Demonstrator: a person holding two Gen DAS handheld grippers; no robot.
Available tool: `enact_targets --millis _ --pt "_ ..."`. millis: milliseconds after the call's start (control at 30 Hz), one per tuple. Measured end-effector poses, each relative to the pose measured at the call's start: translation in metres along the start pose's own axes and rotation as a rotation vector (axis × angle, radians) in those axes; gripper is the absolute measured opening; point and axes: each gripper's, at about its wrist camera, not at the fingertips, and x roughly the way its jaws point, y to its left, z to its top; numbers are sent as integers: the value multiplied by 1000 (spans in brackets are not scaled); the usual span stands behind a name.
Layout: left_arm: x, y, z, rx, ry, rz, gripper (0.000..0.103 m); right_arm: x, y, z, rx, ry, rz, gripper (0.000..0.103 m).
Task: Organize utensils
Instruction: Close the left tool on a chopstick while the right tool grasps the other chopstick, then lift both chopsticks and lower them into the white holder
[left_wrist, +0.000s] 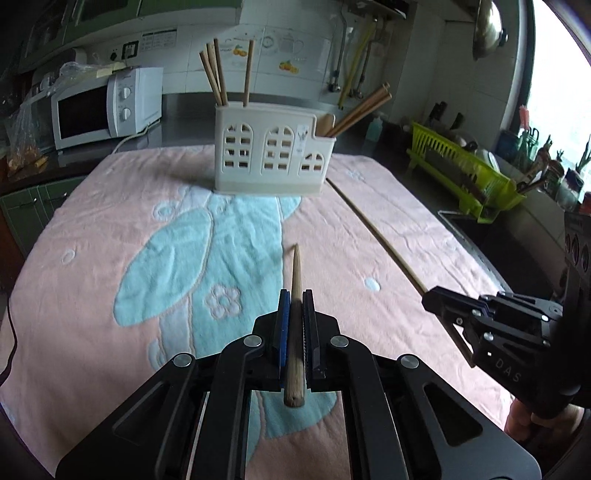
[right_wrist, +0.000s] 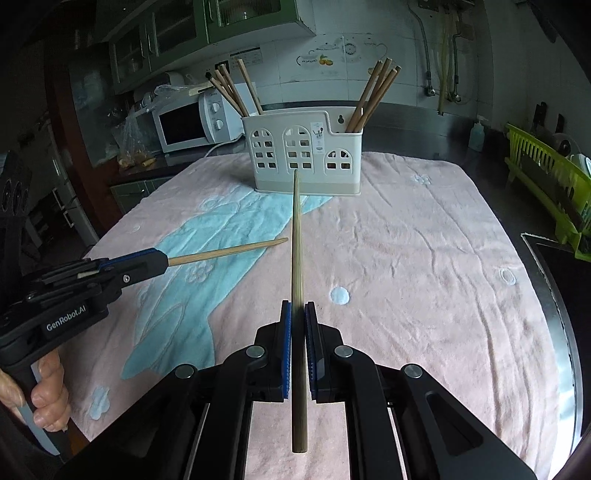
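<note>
A cream utensil holder (left_wrist: 273, 153) with window cut-outs stands at the far side of the pink towel (left_wrist: 110, 258); it also shows in the right wrist view (right_wrist: 306, 155). Chopsticks stand in its left and right compartments. My left gripper (left_wrist: 295, 299) is shut on one wooden chopstick (left_wrist: 295, 273), its tip pointing toward the holder, held above the towel. My right gripper (right_wrist: 298, 308) is shut on another chopstick (right_wrist: 296, 240), which reaches toward the holder's base. Each gripper shows in the other's view: the right one (left_wrist: 430, 297) and the left one (right_wrist: 162, 260).
A white microwave (left_wrist: 103, 107) stands at the back left on the counter. A green dish rack (left_wrist: 465, 173) stands to the right beside a sink (right_wrist: 561, 266). The towel has a blue pattern (left_wrist: 207, 240) down its middle.
</note>
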Motion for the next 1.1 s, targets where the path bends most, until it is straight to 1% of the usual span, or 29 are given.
enact_targets --millis 133,333,433,567,700,800,900,1100 --pt "-5 2 9 8 -24 8 5 -3 2 1 3 -2 25 7" --pt "-8 6 14 4 -41 12 5 0 2 0 -7 11 17 7" --pt "-8 7 14 7 -43 14 5 8 0 -4 -14 42 9 7" --pt "-9 7 17 9 -49 17 5 10 -3 -4 -3 53 21 7" --pt "-12 7 21 20 -62 18 5 9 -1 1 -53 71 -4 7" --pt "-14 8 26 21 -71 21 5 9 -3 5 -75 88 5 7" --pt "-14 9 29 22 -75 22 5 5 -7 12 -89 76 -12 7" --pt "-12 9 37 25 -82 17 5 -3 -11 28 -87 24 -6 7"
